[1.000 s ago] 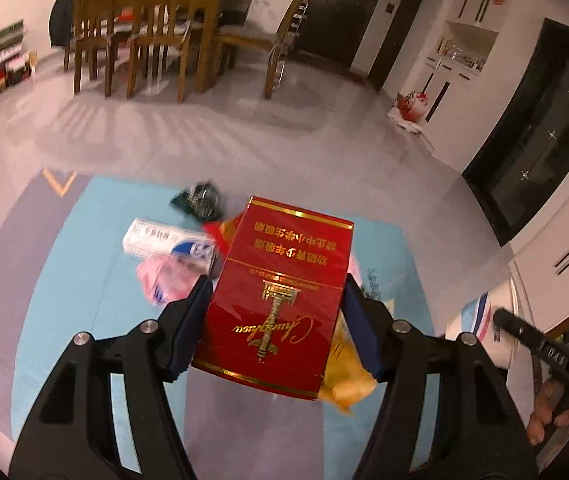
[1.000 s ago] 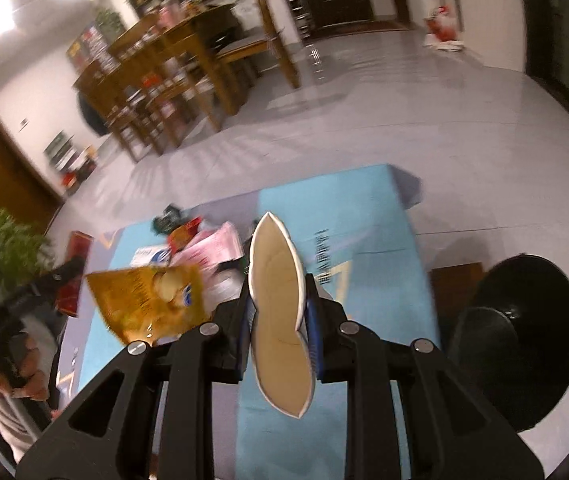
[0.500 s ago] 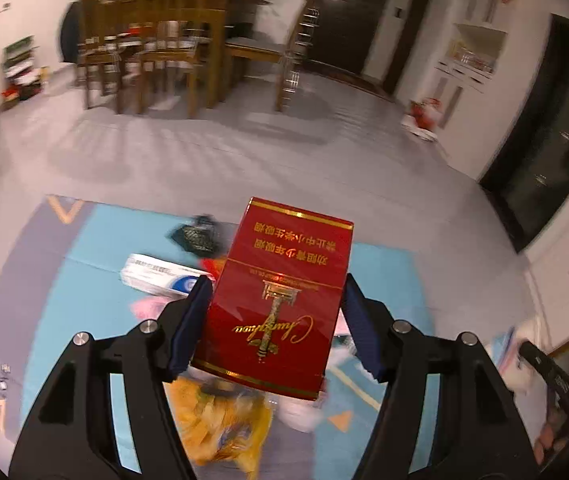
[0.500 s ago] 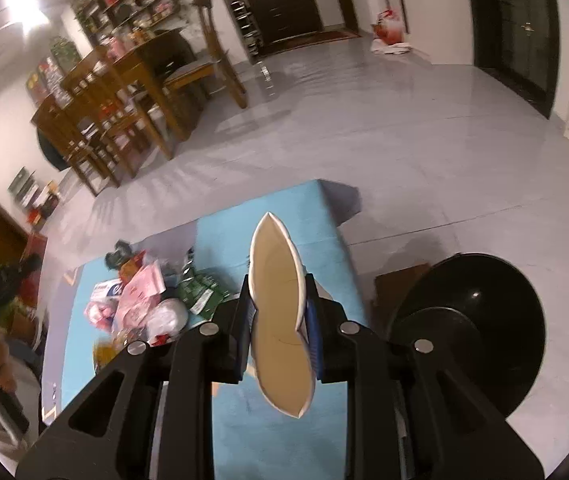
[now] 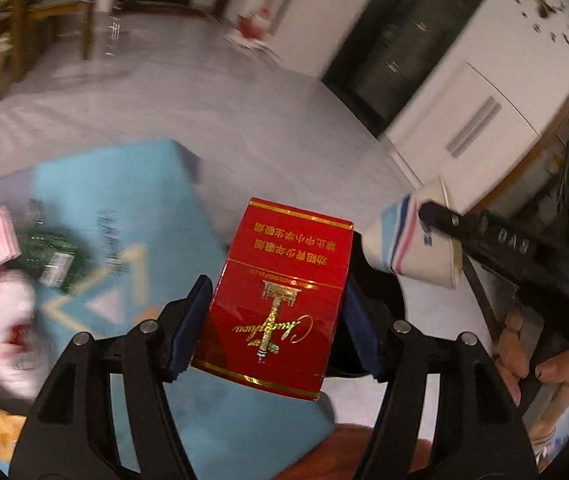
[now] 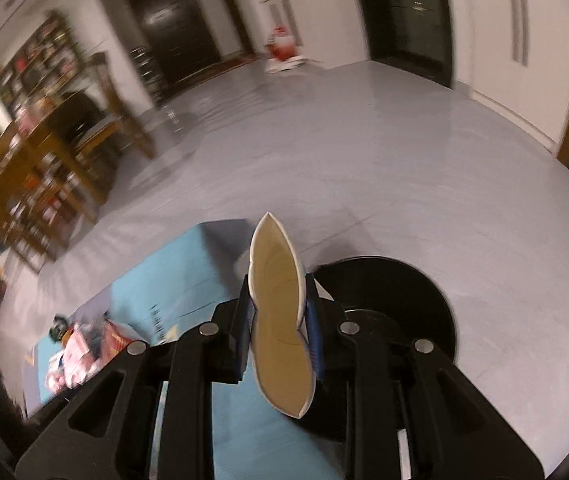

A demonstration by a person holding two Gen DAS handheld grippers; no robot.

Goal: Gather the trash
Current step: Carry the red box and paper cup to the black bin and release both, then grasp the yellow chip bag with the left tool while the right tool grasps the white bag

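Left wrist view shows the left hand-held gripper pinching a red cigarette box between its two blue pads, which press on the two long sides of the box. The gold print on the box stands upside down. The box hides most of what lies right behind it; only a dark round edge shows beside its right side. Below the box is the blue mat, and at its left a heap of trash, so blurred that only pink, white, green and orange patches can be told. At the right, the right hand-held gripper holds a crushed paper cup with blue and red stripes; the person's hand on its handle is partly cut off by the picture edge.

Right wrist view shows the same gripper closed on the paper cup, which is squeezed flat so its pale inside faces the camera. Just behind the cup, on the grey floor, stands a black round bin, partly hidden by the cup and the fingers. Far left, the trash on the mat is small and unclear.
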